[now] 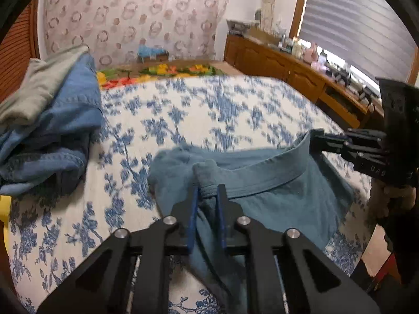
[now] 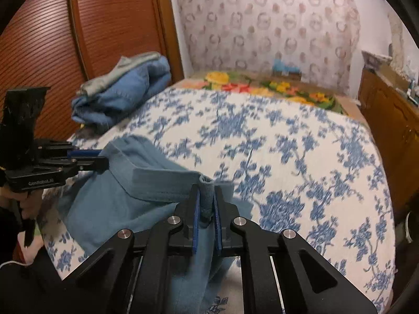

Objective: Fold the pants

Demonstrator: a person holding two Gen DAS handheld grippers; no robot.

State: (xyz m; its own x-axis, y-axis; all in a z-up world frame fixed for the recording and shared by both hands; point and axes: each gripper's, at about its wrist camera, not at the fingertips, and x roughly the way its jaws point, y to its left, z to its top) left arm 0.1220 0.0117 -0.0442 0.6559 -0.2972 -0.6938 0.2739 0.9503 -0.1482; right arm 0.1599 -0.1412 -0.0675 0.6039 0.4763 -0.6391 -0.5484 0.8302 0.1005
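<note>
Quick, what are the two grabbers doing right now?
Left gripper: closed, pinching the teal pants at the waistband.
Right gripper: closed, pinching the waistband's other end.

Dim, soft indoor light, brightest at the window blind point(image 1: 358, 21); motion blur smears the bedspread point(image 1: 209, 110), edges bow fisheye-style.

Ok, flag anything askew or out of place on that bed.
The teal pants are bunched and hang unevenly between the left gripper and right gripper. At the bed's far left corner, blue and grey clothes sit in a crumpled heap. Nothing looks spilled or damaged.
</note>
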